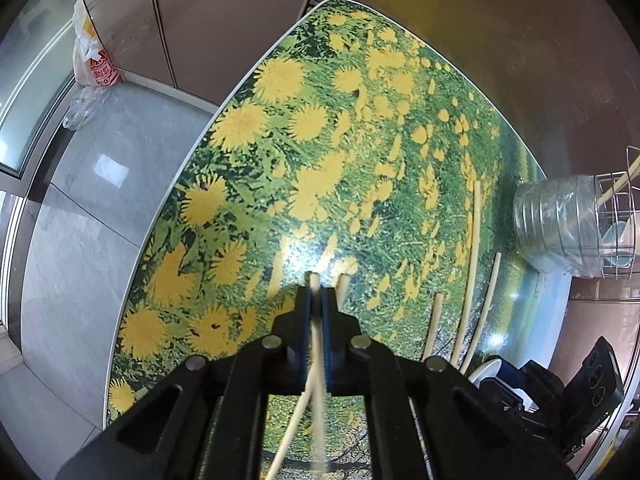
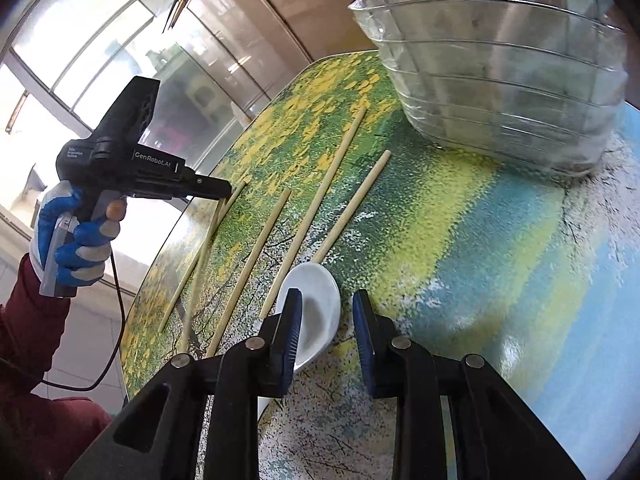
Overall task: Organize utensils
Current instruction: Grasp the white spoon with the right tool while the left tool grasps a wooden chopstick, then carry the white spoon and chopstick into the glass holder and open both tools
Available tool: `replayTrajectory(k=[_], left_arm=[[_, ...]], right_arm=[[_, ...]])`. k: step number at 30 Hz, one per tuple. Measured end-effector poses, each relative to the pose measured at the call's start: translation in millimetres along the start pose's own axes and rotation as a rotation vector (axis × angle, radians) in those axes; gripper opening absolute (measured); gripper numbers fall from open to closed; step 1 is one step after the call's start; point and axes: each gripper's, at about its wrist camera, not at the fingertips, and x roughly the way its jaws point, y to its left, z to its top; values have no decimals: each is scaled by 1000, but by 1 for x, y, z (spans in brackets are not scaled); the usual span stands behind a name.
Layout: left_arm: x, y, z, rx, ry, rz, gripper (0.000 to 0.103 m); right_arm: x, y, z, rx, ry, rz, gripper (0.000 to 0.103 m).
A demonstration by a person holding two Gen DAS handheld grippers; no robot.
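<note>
A chopstick (image 1: 315, 320) is seen clamped between the blue pads of the left gripper (image 1: 316, 300), its blunt end standing just clear of the fingertips above a flower-print table (image 1: 280, 128). A second stick (image 1: 343, 286) lies just beside the jaws and crosses under the first lower down; whether it is caught too cannot be told. From the right wrist view the same tool is shown held in a gloved hand (image 2: 78, 236), nose down on the leftmost sticks.

Three more chopsticks (image 1: 472, 264) are left lying loose on the table to the right, roughly side by side. Beyond them a wire holder (image 1: 560, 224) with a clear plastic liner is stood at the table's far edge, with at least one stick already leaning inside.

The right gripper (image 2: 326, 320) is held low over a white spoon (image 2: 316, 312), its fingers apart and gripping nothing; the left pad is set over the bowl of the spoon, the right pad over bare table.

The step in hand is judged to be the pick-up of one chopstick on the left, with the spoon being lined up on the right. A lift clear of the neighbouring stick is called for next, then a carry across to the holder and a tip-down drop. The crossing stick could be dragged along.
</note>
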Motion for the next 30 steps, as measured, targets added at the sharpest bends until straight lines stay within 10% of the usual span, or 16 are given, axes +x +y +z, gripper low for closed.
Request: replayTrajectory(k=[3, 16, 30], left_arm=[[0, 1, -2, -7, -11, -4, 4], [-38, 2, -18, 37, -118, -86, 4], [-184, -99, -17, 259, -476, -344, 4]], right_arm=[[5, 2, 0, -33, 20, -1, 7], [-41, 30, -18, -116, -116, -67, 5], [-190, 69, 24, -115, -595, -379, 4]])
